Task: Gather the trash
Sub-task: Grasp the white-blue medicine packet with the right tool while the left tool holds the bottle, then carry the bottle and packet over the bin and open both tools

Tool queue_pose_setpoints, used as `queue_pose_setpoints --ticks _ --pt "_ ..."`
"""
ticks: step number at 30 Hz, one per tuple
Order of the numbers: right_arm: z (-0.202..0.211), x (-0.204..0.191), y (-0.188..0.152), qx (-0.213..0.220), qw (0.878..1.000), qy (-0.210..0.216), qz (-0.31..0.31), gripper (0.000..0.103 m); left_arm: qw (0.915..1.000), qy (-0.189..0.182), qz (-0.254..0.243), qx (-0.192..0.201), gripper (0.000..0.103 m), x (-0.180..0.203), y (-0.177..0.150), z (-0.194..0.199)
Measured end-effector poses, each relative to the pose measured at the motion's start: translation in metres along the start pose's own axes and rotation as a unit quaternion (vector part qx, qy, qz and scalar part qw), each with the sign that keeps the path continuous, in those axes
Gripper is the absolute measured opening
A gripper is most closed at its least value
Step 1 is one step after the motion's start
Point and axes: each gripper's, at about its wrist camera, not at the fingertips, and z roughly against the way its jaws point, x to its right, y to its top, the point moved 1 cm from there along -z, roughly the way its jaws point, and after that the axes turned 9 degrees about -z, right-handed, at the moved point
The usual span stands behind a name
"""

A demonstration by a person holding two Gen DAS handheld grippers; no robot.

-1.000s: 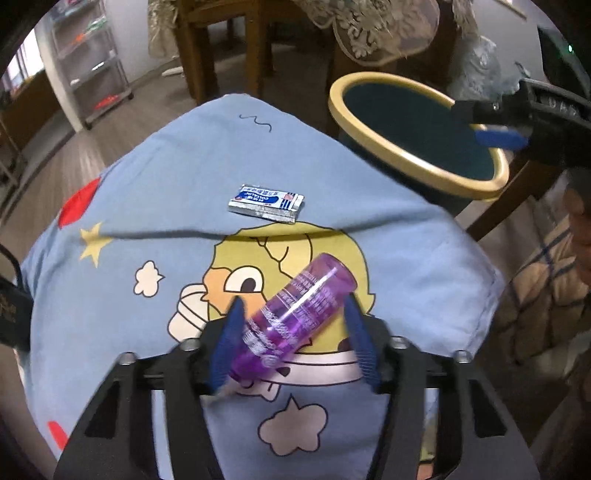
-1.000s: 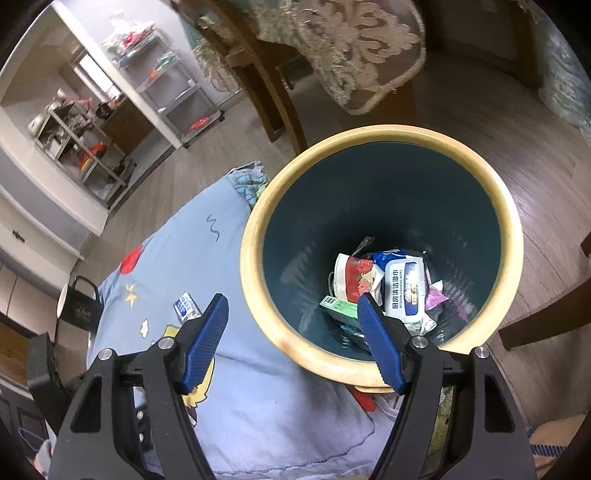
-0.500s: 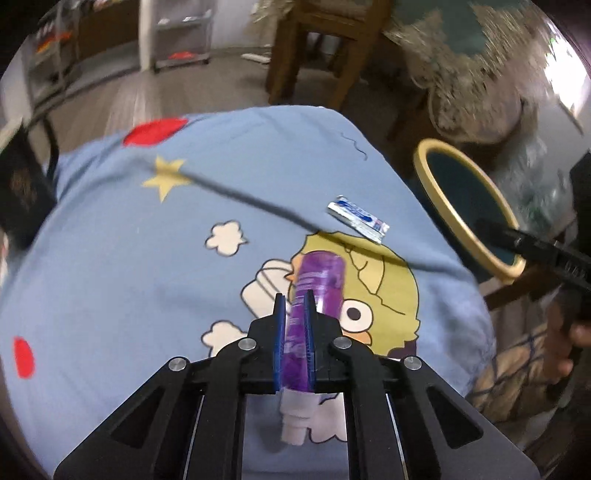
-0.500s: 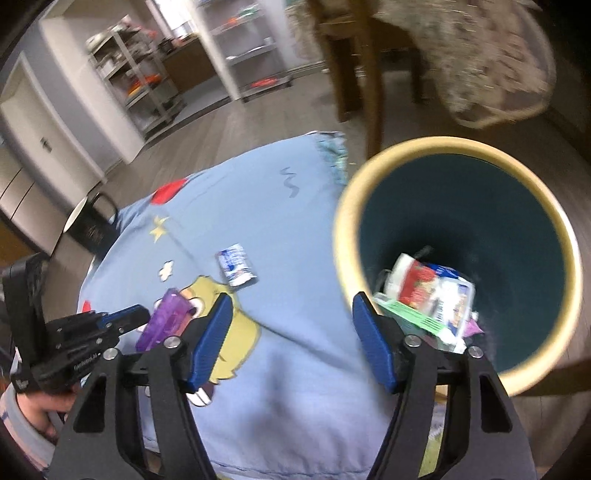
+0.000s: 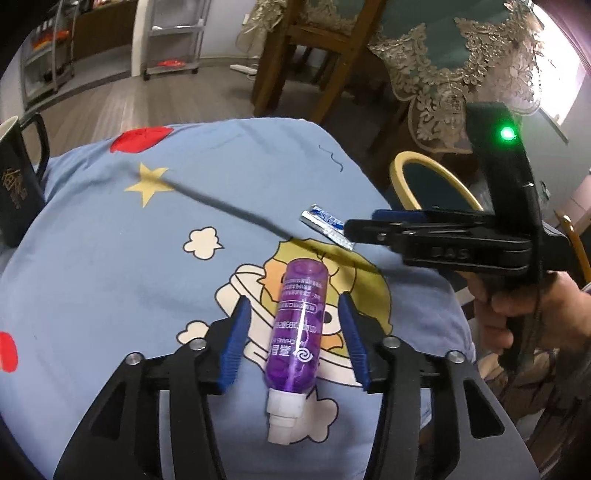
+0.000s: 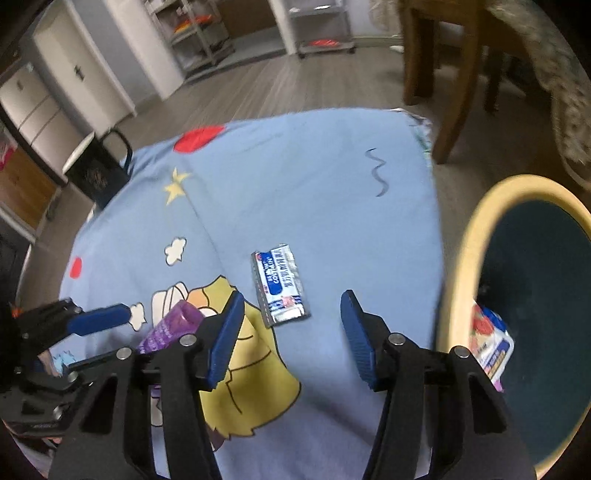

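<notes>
A purple bottle [image 5: 300,326] with a white cap lies on the blue cartoon cloth [image 5: 147,236], between the open fingers of my left gripper [image 5: 295,339], which do not touch it. It also shows in the right wrist view [image 6: 168,328]. A blue and white wrapper [image 6: 279,285] lies flat on the cloth just ahead of my open, empty right gripper [image 6: 291,332]. The wrapper shows in the left wrist view [image 5: 325,225], partly behind my right gripper's side [image 5: 424,236]. The yellow-rimmed trash bin [image 6: 465,251] stands at the right and holds several wrappers.
A black mug [image 5: 18,181] stands at the cloth's left edge, also in the right wrist view [image 6: 99,166]. Wooden chair legs [image 6: 421,62] and a lace-covered table [image 5: 454,62] stand beyond the cloth. Metal shelves [image 6: 317,26] line the far wall.
My left gripper was shut on the purple bottle half a second ago and now stands open around it. My right gripper swung left from over the bin to above the wrapper.
</notes>
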Motion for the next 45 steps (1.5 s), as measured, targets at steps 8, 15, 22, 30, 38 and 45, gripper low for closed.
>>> queue_pose_setpoints --ticks 8,15,22,30,38,45 --pt "-0.023 -0.012 0.004 -0.012 0.998 -0.025 0.048 0.042 0.9994 0.009 -0.013 -0.030 0.051 0.003 -0.004 -0.021" --pt "-0.019 -0.014 -0.007 -0.005 0.997 -0.030 0.066 0.030 0.9979 0.036 -0.028 -0.045 0.034 0.007 -0.007 -0.033" --pt "0.002 -0.003 -0.019 0.003 1.000 -0.016 0.024 0.030 0.9983 0.038 -0.019 -0.041 0.034 0.004 -0.007 -0.031" --pt "0.042 0.005 -0.034 0.029 0.997 0.033 -0.061 0.030 0.9992 0.017 0.008 -0.034 0.033 -0.001 -0.009 -0.029" --pt "0.087 0.004 -0.050 0.055 0.991 0.063 -0.104 0.030 0.9995 0.002 0.019 -0.024 0.033 0.004 -0.012 -0.019" --pt "0.112 0.027 -0.064 0.081 0.983 0.057 -0.154 0.030 0.9995 -0.007 0.025 -0.017 0.033 0.014 -0.008 -0.012"
